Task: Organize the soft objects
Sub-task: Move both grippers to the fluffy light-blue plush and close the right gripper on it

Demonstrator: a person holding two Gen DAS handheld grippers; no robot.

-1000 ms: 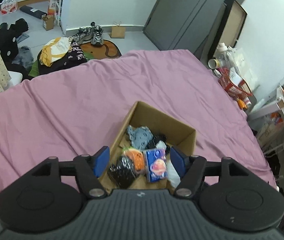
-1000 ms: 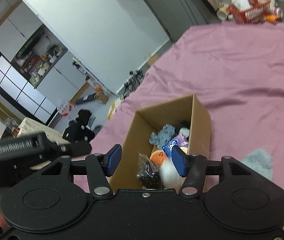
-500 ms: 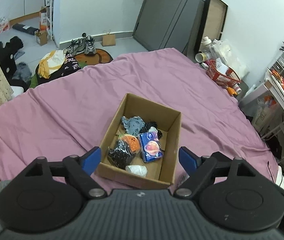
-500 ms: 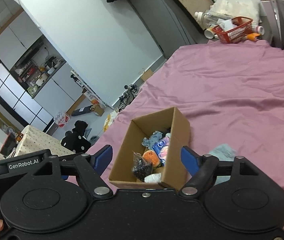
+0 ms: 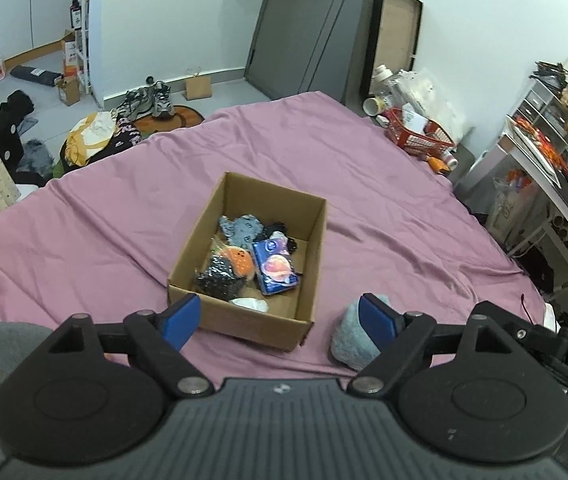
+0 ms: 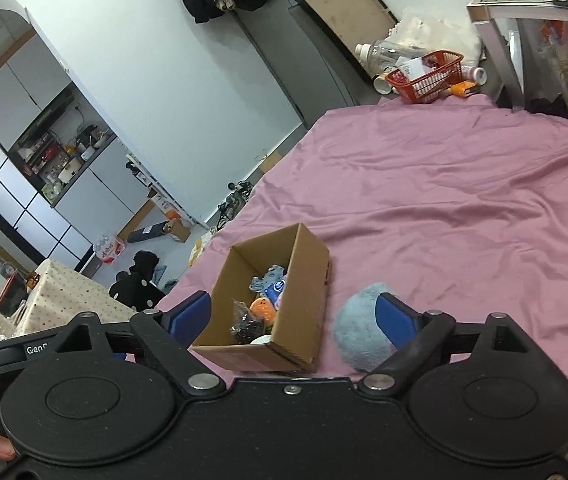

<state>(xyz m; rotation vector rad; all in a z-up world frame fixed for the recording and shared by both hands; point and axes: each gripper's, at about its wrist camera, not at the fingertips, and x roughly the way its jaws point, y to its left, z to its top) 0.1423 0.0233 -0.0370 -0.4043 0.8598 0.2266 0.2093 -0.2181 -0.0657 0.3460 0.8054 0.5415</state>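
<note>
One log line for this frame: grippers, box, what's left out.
left gripper: open | right gripper: open | cardboard box: part-filled | fluffy blue-grey item: outside, on sheet

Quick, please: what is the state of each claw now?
Left claw: open, holding nothing.
Right claw: open, holding nothing.

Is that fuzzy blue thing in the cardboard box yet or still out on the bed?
Out. The fuzzy blue plush lies on the purple sheet beside the cardboard box, outside its right wall.
</note>
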